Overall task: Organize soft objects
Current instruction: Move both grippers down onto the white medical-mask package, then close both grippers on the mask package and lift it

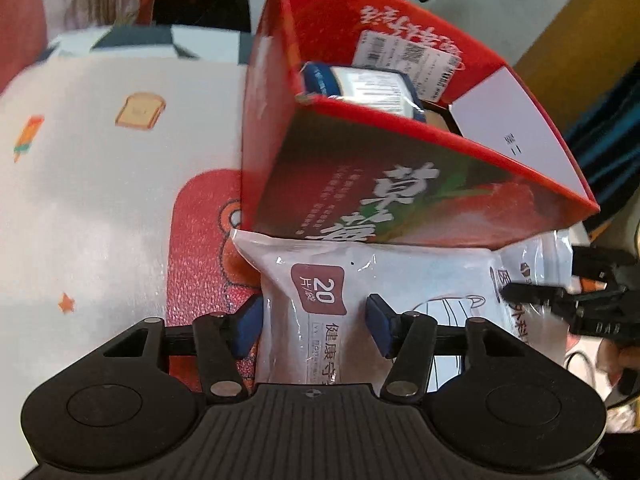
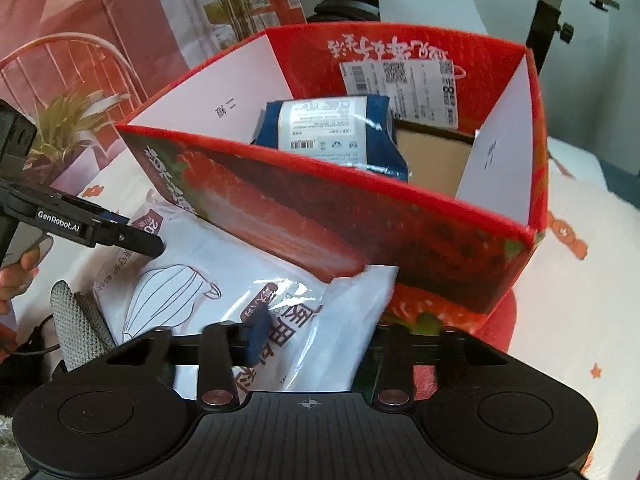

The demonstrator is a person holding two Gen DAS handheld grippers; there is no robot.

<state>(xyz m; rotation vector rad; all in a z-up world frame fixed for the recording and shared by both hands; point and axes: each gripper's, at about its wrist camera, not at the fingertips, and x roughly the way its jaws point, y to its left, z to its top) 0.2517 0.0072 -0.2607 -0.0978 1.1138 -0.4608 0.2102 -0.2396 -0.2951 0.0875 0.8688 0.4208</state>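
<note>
Grippers share one white mask pack [image 1: 384, 280]: we pinch its ends, left gripper [image 1: 316, 320] and right gripper [image 2: 316, 340] both clamped, ready to lift it into the red box [image 2: 420, 208] beyond.

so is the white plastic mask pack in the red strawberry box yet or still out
Out. The white plastic mask pack lies on the tablecloth against the outer front wall of the red strawberry cardboard box; only a blue packet sits inside.
</note>
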